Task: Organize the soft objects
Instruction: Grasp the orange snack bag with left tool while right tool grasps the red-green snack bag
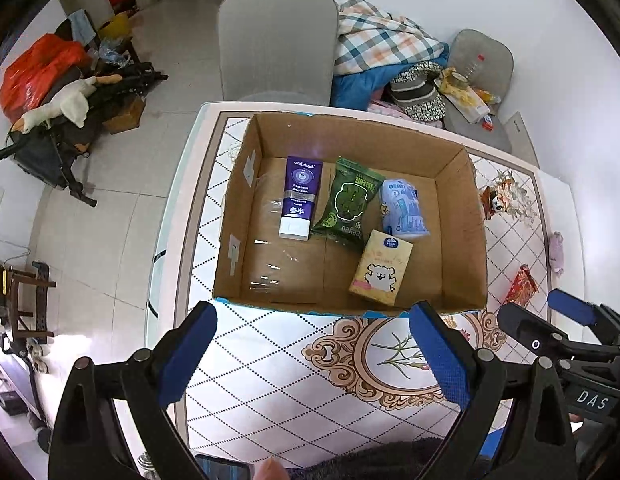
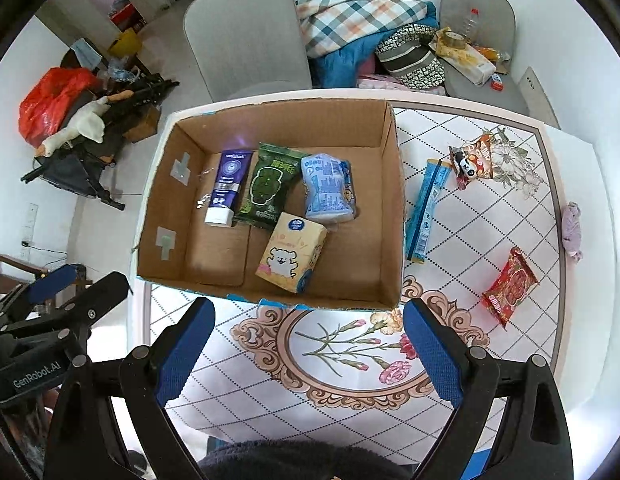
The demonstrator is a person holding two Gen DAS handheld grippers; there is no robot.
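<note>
A cardboard box (image 1: 465, 216) (image 2: 393, 208) stands on the patterned table. In it lie a purple tube (image 1: 300, 196) (image 2: 226, 186), a green snack pack (image 1: 347, 202) (image 2: 266, 188), a light blue tissue pack (image 1: 401, 208) (image 2: 327, 190) and a yellow tissue pack with a white bear (image 1: 381, 268) (image 2: 292, 258). On the table right of the box lie a long blue stick pack (image 2: 425, 208), an orange snack bag (image 2: 471, 162) (image 1: 497, 200), a red snack pack (image 2: 509, 286) (image 1: 521, 286) and a small lilac soft object (image 2: 571, 230) (image 1: 557, 252). My left gripper (image 1: 313, 356) and right gripper (image 2: 310, 352) are open and empty, before the box's near wall.
Grey chairs (image 1: 276, 40) (image 2: 481, 20) stand behind the table; a plaid blanket (image 2: 357, 12), clothes and bottles are heaped there. Bags, a plush goose (image 1: 66, 104) and black stands clutter the floor at left. The table (image 2: 349, 372) has a flower print in front.
</note>
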